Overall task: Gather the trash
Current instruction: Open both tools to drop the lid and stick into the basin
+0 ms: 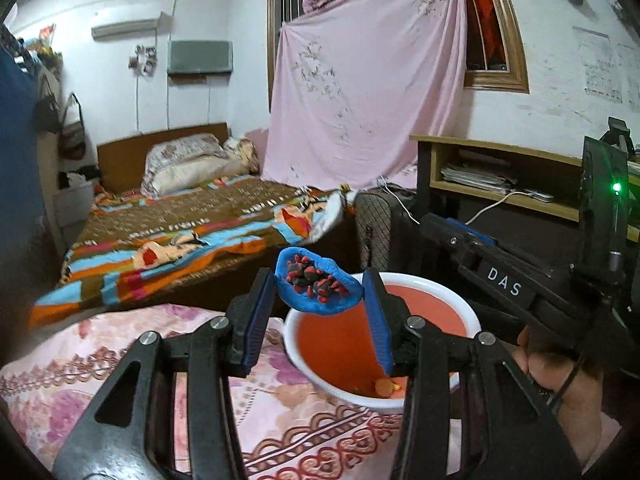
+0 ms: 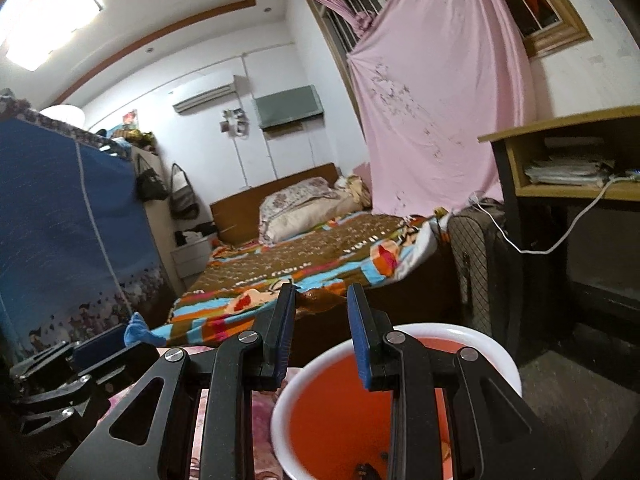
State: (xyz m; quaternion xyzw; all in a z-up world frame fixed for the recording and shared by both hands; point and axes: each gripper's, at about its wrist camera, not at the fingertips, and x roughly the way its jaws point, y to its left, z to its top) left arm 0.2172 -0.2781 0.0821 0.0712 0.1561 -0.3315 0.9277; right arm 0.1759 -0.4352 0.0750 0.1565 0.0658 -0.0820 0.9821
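- A bedroom: a bench covered with a pink flowered cloth [image 1: 132, 364] stands in the foreground, and a bed [image 1: 192, 220] with a striped, many-coloured blanket lies beyond it.
- The trash is a blue crumpled piece [image 1: 318, 286], cupped like a small dish, with red and black bits lying in its hollow.
- The left hand-held gripper [image 1: 319, 300] is clamped on this blue piece: its blue pads [image 1: 262, 308] press against both edges.
- The blue piece hangs above the near rim of a white basin [image 1: 474, 322] with an orange-red inside, just over its left edge.
- A small orange scrap [image 1: 385, 388] lies at the bottom of the basin.
- The basin sits at the right end of the bench, partly on the flowered cloth.
- The right hand-held gripper [image 2: 322, 320] hangs over the same basin [image 2: 280, 408], its jaws a little apart with nothing between them.
- From the left wrist view the right hand-held gripper's black body, lettered "DAS", shows to the right, with the person's hand [image 1: 560, 380] beneath it.
- In the right wrist view, something dark lies at the basin's bottom; what it is cannot be told.
- Farther out, a pink sheet [image 1: 360, 92] hangs over the window, a wooden desk [image 1: 500, 172] with papers stands at the right, and a blue fabric wardrobe [image 2: 60, 220] at the left.
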